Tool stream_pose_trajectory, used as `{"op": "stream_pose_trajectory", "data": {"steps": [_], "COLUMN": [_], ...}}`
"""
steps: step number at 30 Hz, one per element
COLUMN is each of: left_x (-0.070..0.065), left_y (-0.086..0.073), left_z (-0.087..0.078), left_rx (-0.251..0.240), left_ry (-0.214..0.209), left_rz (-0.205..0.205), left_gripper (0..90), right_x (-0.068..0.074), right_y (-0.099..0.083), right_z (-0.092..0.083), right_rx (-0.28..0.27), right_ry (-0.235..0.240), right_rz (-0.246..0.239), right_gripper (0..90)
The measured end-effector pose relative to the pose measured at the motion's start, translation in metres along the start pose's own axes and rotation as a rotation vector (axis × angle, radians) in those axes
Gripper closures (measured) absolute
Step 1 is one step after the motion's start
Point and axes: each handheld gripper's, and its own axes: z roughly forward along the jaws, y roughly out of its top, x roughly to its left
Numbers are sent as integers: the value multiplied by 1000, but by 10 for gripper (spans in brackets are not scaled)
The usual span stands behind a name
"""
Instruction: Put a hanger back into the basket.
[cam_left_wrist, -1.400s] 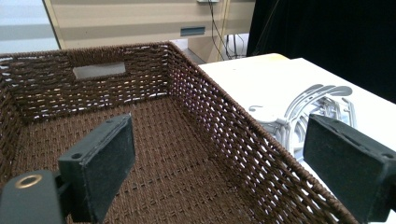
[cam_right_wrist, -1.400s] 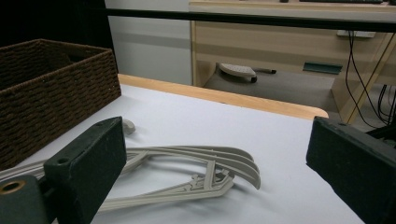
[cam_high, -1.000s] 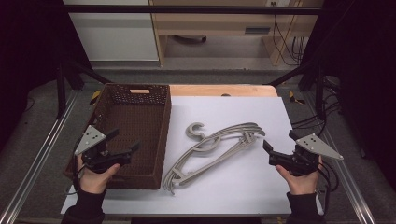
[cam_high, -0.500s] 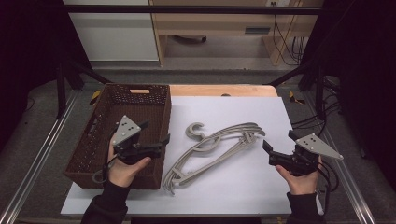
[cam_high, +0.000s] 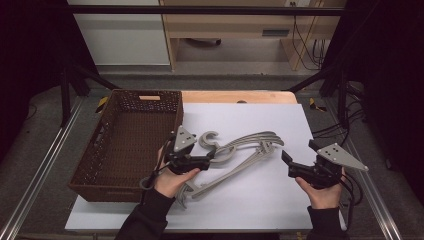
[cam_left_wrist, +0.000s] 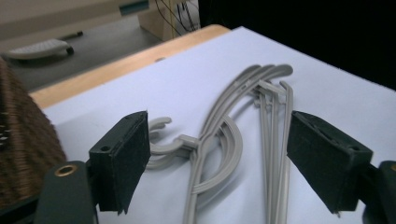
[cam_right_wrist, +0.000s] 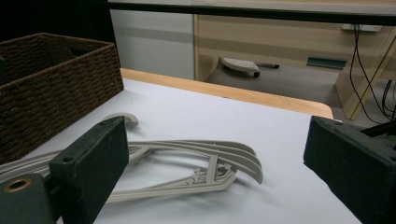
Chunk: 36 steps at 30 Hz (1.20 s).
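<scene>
Since a second ago the left claw (cam_high: 209, 161) has travelled from over the wicker basket (cam_high: 131, 140) to the grey hangers (cam_high: 240, 155). Those lie stacked on the white table (cam_high: 280, 200), just right of the basket. Its jaws have just been narrowing, spread astride the hooks without touching. The right claw (cam_high: 290, 164) stays spread, well apart.

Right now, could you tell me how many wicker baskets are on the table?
1: the brown wicker basket stands at the table's left side, beside the stacked grey hangers.
</scene>
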Motion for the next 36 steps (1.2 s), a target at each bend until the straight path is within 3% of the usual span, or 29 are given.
{"op": "stream_pose_trajectory", "data": {"steps": [4,7,9,11,17,25,26,31,33,36], "left_x": [-9,-10,-11,-10,-5,-1,2,5,7,8], "left_y": [-3,-5,-9,-10,-21,-25,-25,-26,-27,-29], "left_z": [24,31,41,44,59,73,76,85,90,93], "left_rx": [55,80,131,142,234,275,270,287,298,313], "left_ry": [-10,-11,9,18,45,92,92,99,71,82], "left_rz": [-5,-1,14,19,16,-13,-29,-27,-44,-38], "left_gripper": [260,289,312,327,378,394,418,482,510,534], "right_x": [-1,-1,0,0,0,1,1,1,1,1], "right_y": [1,1,1,1,1,0,0,0,0,0], "right_z": [-2,-2,-1,-1,-1,1,1,1,2,2], "right_rx": [-5,-6,-5,-4,-4,5,4,5,9,10], "right_ry": [3,4,5,7,12,15,15,18,20,21], "right_rz": [4,5,1,3,1,-8,-9,-13,-15,-13], "right_gripper": [70,71,71,71,76,80,82,85,86,86]}}
